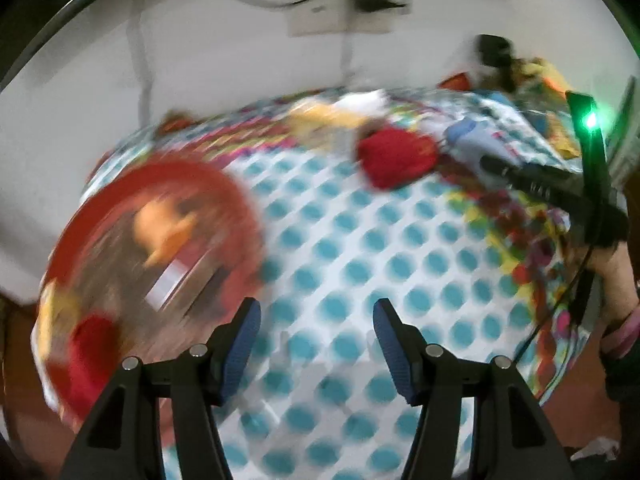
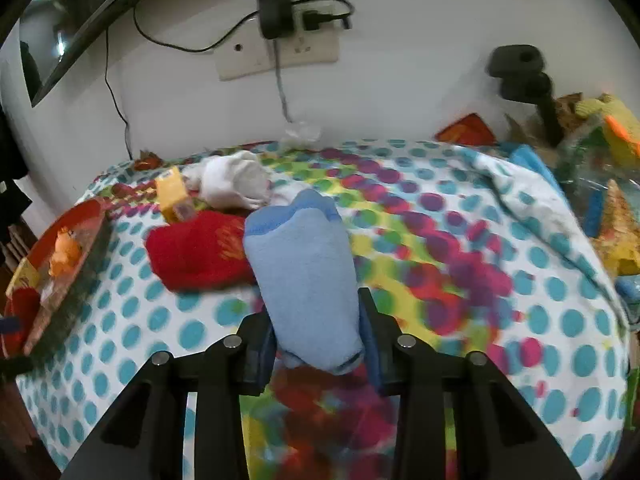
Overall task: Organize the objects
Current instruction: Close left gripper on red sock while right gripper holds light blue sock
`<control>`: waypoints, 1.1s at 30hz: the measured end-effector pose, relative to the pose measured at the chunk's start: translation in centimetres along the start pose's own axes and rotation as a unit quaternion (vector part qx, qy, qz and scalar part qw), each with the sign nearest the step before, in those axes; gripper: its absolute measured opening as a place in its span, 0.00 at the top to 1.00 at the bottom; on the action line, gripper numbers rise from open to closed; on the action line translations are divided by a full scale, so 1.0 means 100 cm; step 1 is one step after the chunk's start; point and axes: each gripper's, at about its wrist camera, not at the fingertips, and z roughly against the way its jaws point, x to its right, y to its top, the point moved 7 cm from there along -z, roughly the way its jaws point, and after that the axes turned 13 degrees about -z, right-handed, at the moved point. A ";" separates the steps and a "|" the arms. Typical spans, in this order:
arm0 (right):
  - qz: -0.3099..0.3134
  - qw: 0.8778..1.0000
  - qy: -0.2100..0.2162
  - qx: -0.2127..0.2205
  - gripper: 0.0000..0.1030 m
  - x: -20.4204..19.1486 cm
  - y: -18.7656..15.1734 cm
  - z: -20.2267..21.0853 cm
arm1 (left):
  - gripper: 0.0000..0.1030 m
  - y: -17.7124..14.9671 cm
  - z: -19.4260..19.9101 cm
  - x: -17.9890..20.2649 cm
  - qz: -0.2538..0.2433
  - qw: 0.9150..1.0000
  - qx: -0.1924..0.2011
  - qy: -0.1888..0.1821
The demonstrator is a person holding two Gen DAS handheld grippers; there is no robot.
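My right gripper (image 2: 314, 308) is shut on a light blue sock (image 2: 300, 272), which stands up between the pads above the dotted bedspread (image 2: 520, 280). A red sock (image 2: 196, 252) lies just left of it; a white sock (image 2: 232, 180) and a small yellow box (image 2: 172, 194) lie behind. A red tray (image 2: 76, 216) at the bed's left edge holds an orange toy (image 2: 66, 248). In the blurred left wrist view my left gripper (image 1: 316, 308) is open over bare bedspread, with nothing between its fingers. The red tray (image 1: 236, 200) is to its left, the red sock (image 1: 396, 156) further back.
A wall socket with a black charger (image 2: 276, 12) and cables is behind the bed. A black stand (image 2: 520, 72) and a pile of colourful toys (image 2: 616, 216) fill the right side. A person's hand (image 1: 616, 280) holds the other gripper at the right edge.
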 end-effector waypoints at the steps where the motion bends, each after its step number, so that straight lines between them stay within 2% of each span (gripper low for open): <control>1: 0.003 1.000 -0.003 0.001 0.69 0.007 -0.001 0.001 | 0.42 0.012 -0.007 0.008 -0.015 1.000 -0.001 -0.003; 8: 0.018 1.000 0.014 -0.007 0.71 0.026 -0.007 0.005 | 0.42 0.081 -0.047 0.045 -0.080 0.994 0.017 -0.067; 11: 0.011 0.999 0.031 -0.014 0.71 0.028 -0.009 0.004 | 0.42 0.107 -0.059 0.057 -0.121 0.990 0.017 -0.072; 13: 0.008 0.999 0.037 -0.022 0.71 0.028 -0.009 0.002 | 0.42 0.121 -0.065 0.061 -0.130 0.988 0.015 -0.083; 15: 0.005 0.999 0.043 -0.032 0.69 0.028 -0.010 -0.002 | 0.42 0.135 -0.076 0.064 -0.130 0.985 0.004 -0.114; 17: 0.003 0.998 0.048 -0.037 0.69 0.029 -0.011 -0.003 | 0.42 0.143 -0.086 0.063 -0.131 0.984 -0.009 -0.120; 21: 0.000 0.998 0.053 -0.045 0.67 0.028 -0.012 -0.005 | 0.42 0.151 -0.111 0.060 -0.147 0.983 -0.040 -0.105; 24: -0.001 0.997 0.054 -0.047 0.67 0.028 -0.012 -0.005 | 0.42 0.155 -0.128 0.054 -0.151 0.984 -0.048 -0.084; 28: -0.002 0.997 0.052 -0.049 0.66 0.029 -0.012 -0.005 | 0.42 0.154 -0.144 0.051 -0.148 0.984 -0.055 -0.080; 30: -0.003 0.997 0.049 -0.054 0.64 0.030 -0.012 -0.007 | 0.38 0.153 -0.149 0.050 -0.159 0.983 -0.055 -0.072; 31: -0.004 0.997 0.049 -0.054 0.64 0.030 -0.012 -0.007 | 0.33 0.151 -0.151 0.049 -0.157 0.983 -0.057 -0.072; 33: -0.004 0.997 0.048 -0.056 0.64 0.030 -0.013 -0.007 | 0.33 0.150 -0.153 0.048 -0.146 0.985 -0.056 -0.076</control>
